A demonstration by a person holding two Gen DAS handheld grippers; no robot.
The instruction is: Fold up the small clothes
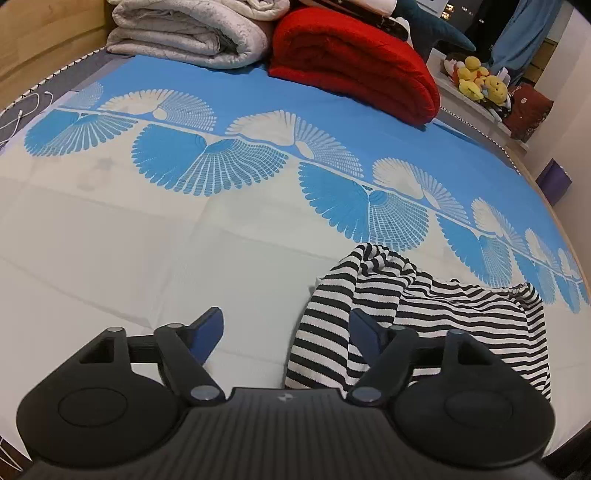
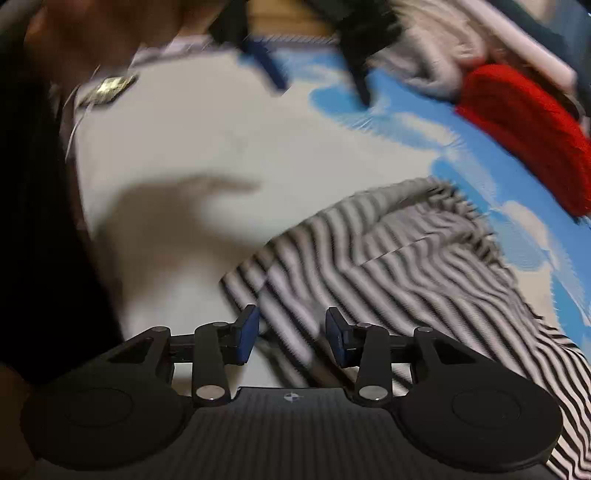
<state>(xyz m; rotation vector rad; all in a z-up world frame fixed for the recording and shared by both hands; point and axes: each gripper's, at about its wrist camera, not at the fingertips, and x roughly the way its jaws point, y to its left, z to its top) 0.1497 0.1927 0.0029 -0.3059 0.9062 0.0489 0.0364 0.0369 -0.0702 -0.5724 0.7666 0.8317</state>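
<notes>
From the left wrist, we see our left claw (image 1: 286, 332) spread open, the striped garment (image 1: 424, 317) bunched on the bed (image 1: 110, 240) around its right finger. From the right wrist, blurred, our right claw (image 2: 291, 336) gapes over the garment (image 2: 406, 266).

I see a bed (image 1: 110, 236) under a blue-and-white fan-print sheet (image 1: 236, 155). At its far end: a folded grey quilt (image 1: 192, 33) beside a red blanket (image 1: 354, 62). Wooden headboard (image 1: 44, 37) far left. Yellow plush toys (image 1: 480, 79) on a shelf, right.
</notes>
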